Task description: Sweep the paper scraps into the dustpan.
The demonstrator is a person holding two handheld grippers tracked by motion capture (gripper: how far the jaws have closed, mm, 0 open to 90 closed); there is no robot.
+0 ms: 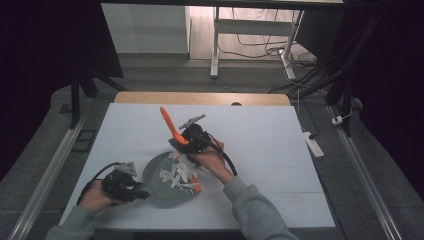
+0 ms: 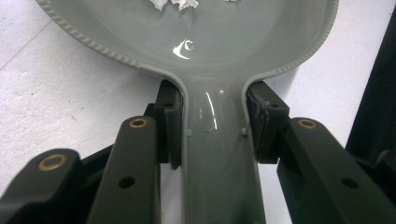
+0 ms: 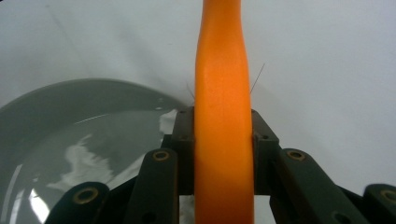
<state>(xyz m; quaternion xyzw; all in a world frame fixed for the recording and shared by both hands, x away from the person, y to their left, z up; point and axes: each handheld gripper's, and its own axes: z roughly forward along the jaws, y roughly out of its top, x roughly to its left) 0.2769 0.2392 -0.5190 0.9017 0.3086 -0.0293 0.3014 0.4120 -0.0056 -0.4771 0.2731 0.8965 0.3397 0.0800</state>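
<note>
At frame centre, the right gripper [image 1: 186, 141] is clamped on a long orange plastic spatula [image 1: 169, 123], tilted toward upper left; the left gripper [image 2: 215, 128] is closed on the glossy grey pan's handle [image 2: 219, 158].

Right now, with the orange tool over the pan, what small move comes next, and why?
Probably sweep the orange spatula a little further through the white pieces, while the left gripper steadies the grey pan by its handle; the pieces lie bunched on the right gripper's side.

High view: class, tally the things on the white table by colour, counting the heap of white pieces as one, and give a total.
Grey pan: 1
Orange spatula: 1
White heap of pieces: 1
Black grippers, left gripper and right gripper: 2
Total: 5
</note>
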